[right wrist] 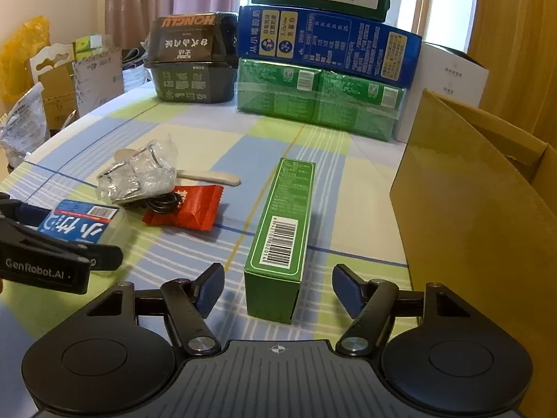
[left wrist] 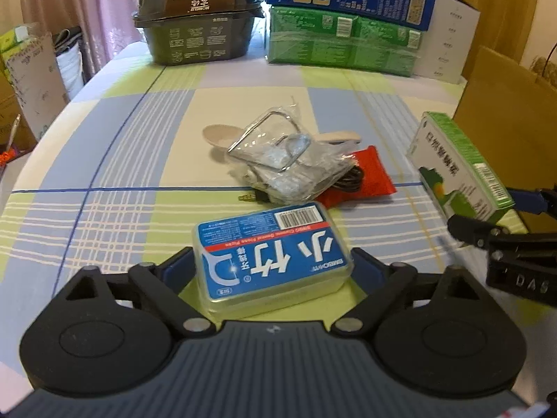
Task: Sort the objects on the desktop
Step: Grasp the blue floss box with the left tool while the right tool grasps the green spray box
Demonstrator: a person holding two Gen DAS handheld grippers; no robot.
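Observation:
A blue-labelled clear floss box [left wrist: 273, 256] sits between the fingers of my left gripper [left wrist: 275, 266], with both blue pads against its sides. The same floss box [right wrist: 78, 223] and left gripper show at the left of the right wrist view. A long green carton [right wrist: 283, 233] stands on its narrow side on the checked cloth. My right gripper [right wrist: 275, 291] is open around its near end, with a gap on each side. In the left wrist view that green carton [left wrist: 459, 167] stands at the right.
A crinkled clear bag with a metal clip [left wrist: 285, 155], a pale spoon [right wrist: 209, 176], a black cable and a red sachet [right wrist: 189, 207] lie mid-table. A brown cardboard box [right wrist: 480, 209] stands at the right. Stacked green and blue cartons [right wrist: 320, 101] and a black tub [right wrist: 191, 66] line the far edge.

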